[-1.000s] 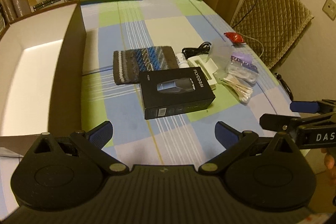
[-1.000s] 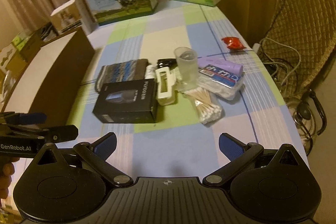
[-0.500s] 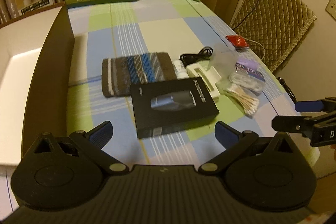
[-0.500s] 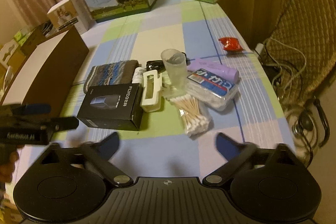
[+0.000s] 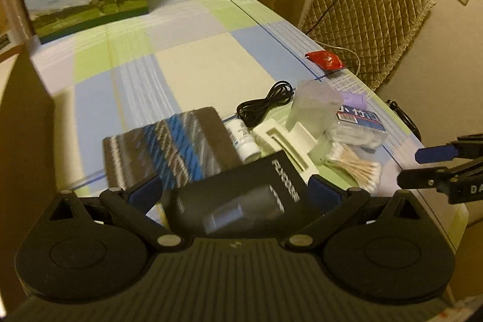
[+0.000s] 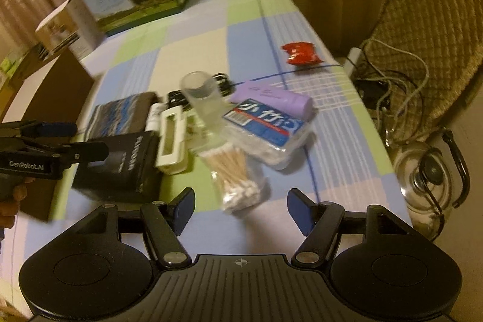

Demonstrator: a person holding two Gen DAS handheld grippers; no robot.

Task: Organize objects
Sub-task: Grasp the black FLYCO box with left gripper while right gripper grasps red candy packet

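- The left gripper (image 5: 235, 192), fingers spread, straddles the black Flyco box (image 5: 241, 201), not yet clamped.
- The right gripper (image 6: 238, 208) hangs open near the cotton swabs (image 6: 235, 174).
- Beside the black box, every item lies unsorted.

"GenRobot.AI" reads in white on the left gripper (image 6: 87, 147) at the left edge of the right wrist view. "DA", cut by the frame's right edge, stands on the right gripper (image 5: 407, 171). The black box's (image 5: 241, 201) white lettering is too blurred to spell.
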